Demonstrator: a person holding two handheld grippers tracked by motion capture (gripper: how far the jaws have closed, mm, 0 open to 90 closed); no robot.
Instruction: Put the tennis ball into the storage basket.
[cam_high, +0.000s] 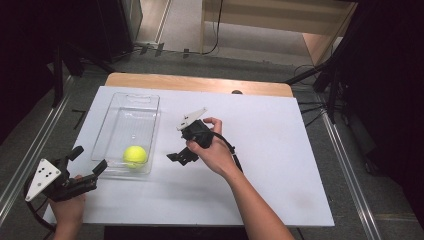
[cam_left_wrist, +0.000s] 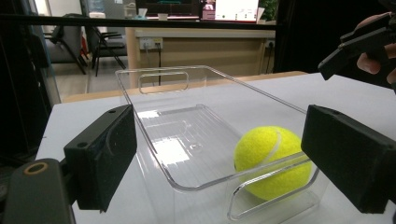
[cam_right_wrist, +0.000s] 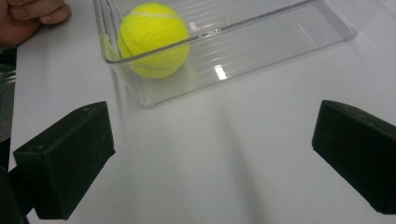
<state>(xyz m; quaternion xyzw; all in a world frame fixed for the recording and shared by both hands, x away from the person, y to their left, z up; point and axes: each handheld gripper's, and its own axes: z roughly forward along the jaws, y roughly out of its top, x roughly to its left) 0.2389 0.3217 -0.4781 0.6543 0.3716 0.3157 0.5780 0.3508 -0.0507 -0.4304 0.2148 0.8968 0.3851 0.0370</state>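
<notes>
A yellow tennis ball (cam_high: 135, 156) lies in the near end of a clear plastic bin (cam_high: 131, 107) on the left of the white table. My left gripper (cam_high: 88, 160) hovers at the bin's near left corner, open, its jaws spread wide with nothing between them. From the left gripper view (cam_left_wrist: 224, 156) the ball (cam_left_wrist: 273, 161) sits just behind the bin's near wall (cam_left_wrist: 154, 84). My right gripper (cam_high: 179, 158) is right of the bin, pointing toward it, open and empty. In the right gripper view (cam_right_wrist: 210, 154) the ball (cam_right_wrist: 153, 39) and bin (cam_right_wrist: 271, 42) lie ahead over bare table.
The white tabletop (cam_high: 280, 150) stretches right of the bin. A wooden edge (cam_high: 200, 82) runs along the back. Metal rails (cam_high: 345, 170) flank the table on both sides. The other hand's fingers (cam_right_wrist: 28, 14) show at the top left of the right gripper view.
</notes>
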